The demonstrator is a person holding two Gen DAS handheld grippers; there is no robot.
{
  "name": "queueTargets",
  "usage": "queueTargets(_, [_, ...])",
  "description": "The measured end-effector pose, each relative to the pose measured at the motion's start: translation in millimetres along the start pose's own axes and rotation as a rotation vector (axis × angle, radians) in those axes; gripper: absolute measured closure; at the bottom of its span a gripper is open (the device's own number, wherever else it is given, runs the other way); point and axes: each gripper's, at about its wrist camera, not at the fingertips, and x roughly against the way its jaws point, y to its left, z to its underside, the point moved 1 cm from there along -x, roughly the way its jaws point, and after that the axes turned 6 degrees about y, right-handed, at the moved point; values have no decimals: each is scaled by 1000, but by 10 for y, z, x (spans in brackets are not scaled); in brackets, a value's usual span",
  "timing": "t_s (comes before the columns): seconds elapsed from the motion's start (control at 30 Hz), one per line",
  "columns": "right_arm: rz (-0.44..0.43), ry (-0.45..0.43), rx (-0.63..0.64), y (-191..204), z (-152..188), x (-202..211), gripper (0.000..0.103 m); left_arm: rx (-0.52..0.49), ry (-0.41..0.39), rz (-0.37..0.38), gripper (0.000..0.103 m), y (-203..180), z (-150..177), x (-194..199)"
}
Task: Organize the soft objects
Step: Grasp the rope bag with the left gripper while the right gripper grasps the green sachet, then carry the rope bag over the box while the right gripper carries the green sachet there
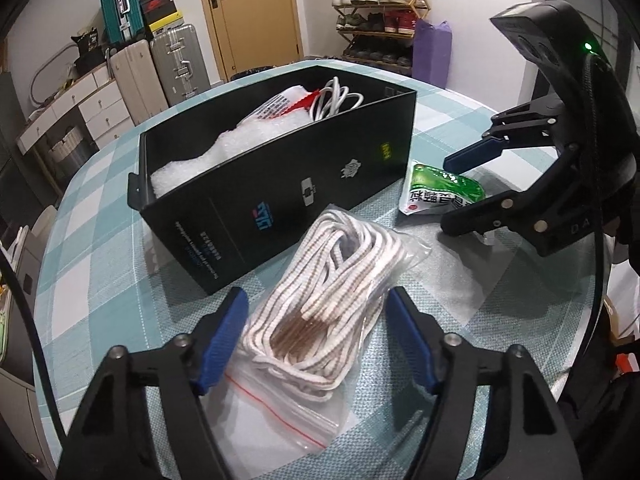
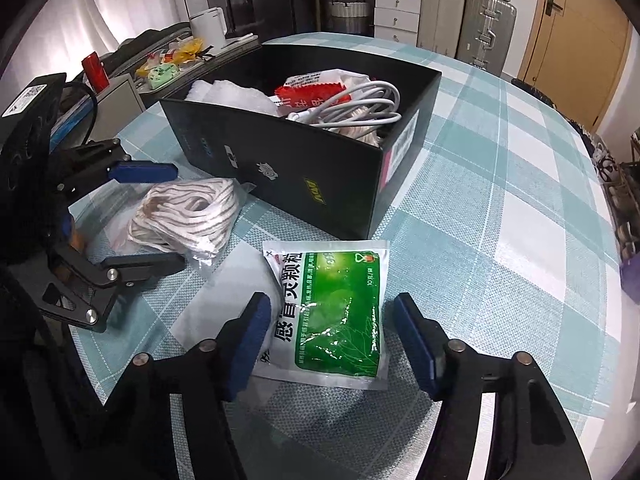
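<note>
The clear bag of striped white-and-brown rope (image 1: pixel 320 300) lies between the half-open left tool's (image 1: pixel 316 300) pads, unpinched; the green-and-white sachet (image 2: pixel 336 316) likewise inside the right tool (image 2: pixel 332 308).

- A home, by the look of its entry room.
- A loaded shoe rack (image 1: pixel 374 12) stands right of the wooden door (image 1: pixel 250 12).
- Suitcases (image 1: pixel 160 60) and white drawers (image 1: pixel 100 100) stand left of that door.
</note>
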Motion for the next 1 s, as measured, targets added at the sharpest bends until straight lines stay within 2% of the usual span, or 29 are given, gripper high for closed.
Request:
queueTargets(0.1, [0, -2, -1, -3, -6, -3, 40, -12, -8, 13, 43, -39, 3, 20])
queueTargets(0.43, [-13, -7, 11, 9, -17, 24, 53, -10, -29, 54, 63, -26, 1, 117])
queueTargets(0.7, [-2, -21, 32, 30, -10, 64, 56, 12, -50, 77, 66, 34, -20, 212])
queueTargets(0.93, [-6, -71, 58, 84, -24, 203, 56, 23, -72, 90, 66, 54, -29, 273])
queueTargets(0.97, [-9, -75, 63, 95, -24, 222, 59, 23, -73, 92, 66, 56, -30, 283])
queueTargets(1.0, [-8, -76, 70, 105, -26, 229, 68, 25, -76, 90, 66, 58, -32, 293])
